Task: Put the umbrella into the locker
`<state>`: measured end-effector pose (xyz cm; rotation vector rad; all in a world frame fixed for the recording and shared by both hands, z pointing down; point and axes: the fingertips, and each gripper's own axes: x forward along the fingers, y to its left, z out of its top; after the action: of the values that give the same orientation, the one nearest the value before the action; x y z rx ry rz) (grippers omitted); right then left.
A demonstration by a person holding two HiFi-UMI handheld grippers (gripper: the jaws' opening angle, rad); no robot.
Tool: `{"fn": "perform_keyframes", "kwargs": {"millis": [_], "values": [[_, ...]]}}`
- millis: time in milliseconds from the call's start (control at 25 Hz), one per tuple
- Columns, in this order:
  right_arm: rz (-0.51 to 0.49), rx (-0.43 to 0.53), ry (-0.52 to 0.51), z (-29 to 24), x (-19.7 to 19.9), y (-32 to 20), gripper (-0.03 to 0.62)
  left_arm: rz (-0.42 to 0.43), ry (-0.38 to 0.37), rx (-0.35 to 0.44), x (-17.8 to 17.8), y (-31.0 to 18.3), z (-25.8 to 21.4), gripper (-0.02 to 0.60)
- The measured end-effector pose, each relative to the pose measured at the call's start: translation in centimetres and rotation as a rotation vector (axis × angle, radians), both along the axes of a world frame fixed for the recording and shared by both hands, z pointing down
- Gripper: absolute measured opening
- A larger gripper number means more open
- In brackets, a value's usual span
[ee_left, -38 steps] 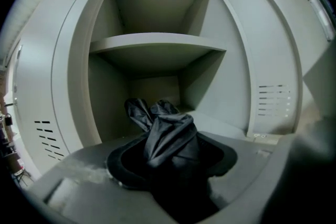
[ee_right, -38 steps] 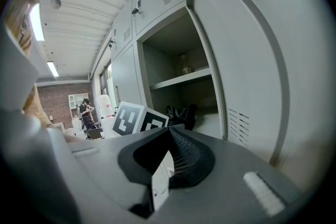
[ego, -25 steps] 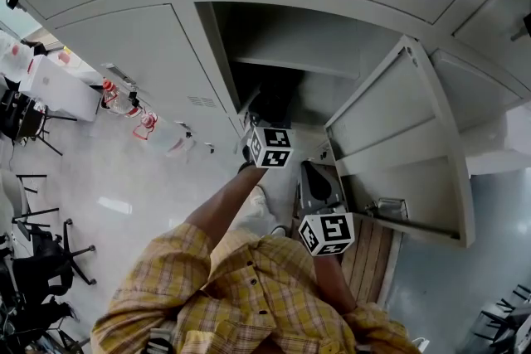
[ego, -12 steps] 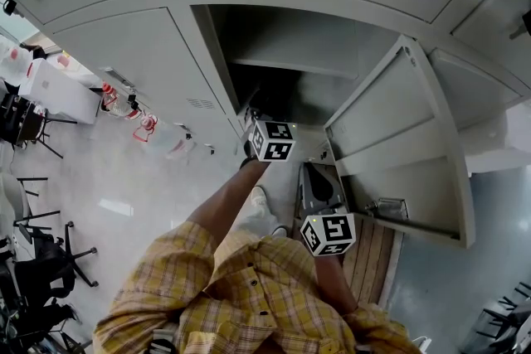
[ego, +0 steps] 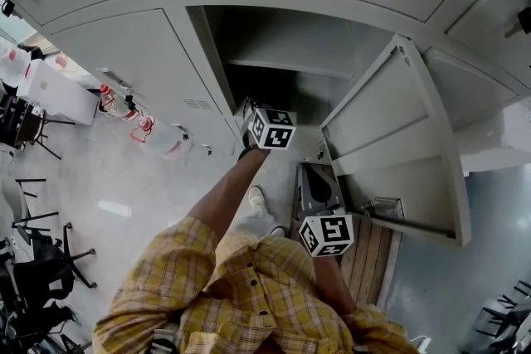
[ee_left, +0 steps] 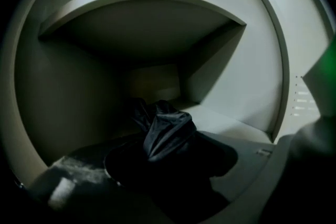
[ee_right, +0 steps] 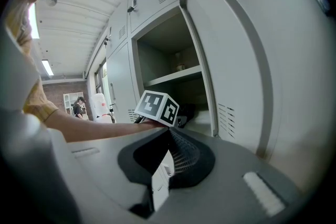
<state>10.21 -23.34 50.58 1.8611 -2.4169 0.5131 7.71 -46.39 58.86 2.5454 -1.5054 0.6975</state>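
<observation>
1. The umbrella (ee_left: 165, 134), a dark folded bundle, is low inside the locker (ee_left: 247, 71), beneath its shelf (ee_left: 142, 18).
2. The left tool (ee_left: 157, 168) appears clamped on the umbrella's near end, reaching in, probably to set it down.
3. The right tool (ee_right: 160, 178), jaws together and empty, hangs outside by the open door (ego: 390, 120), leaving the opening free.

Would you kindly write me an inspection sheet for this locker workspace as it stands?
Surface: locker floor pale, bare beside the umbrella, under a shelf.
Job's things: umbrella dark, folded, pointing into the locker; door open.
Clutter: nothing seen.
Grippers: left gripper at the opening, shut on the umbrella; right gripper shut, empty, outside.
Cables: nothing seen.
Surroundings: chairs at the left.
</observation>
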Motion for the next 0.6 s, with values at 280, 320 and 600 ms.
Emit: {"fn": "perform_keyframes", "kwargs": {"millis": [280, 320, 600], "values": [[0.028, 0.005, 0.001, -0.2, 1.1, 0.3, -0.002, -0.005, -0.015, 0.015, 0.2, -0.1, 0.1, 0.254], [0.029, 0.005, 0.001, -0.2, 1.2, 0.4, -0.002, -0.001, -0.004, 0.012, 0.2, -0.1, 0.1, 0.259], [0.022, 0.006, 0.008, -0.4, 1.1, 0.9, -0.002, 0.043, 0.125, 0.019, 0.3, 1.0, -1.2, 0.394]]}}
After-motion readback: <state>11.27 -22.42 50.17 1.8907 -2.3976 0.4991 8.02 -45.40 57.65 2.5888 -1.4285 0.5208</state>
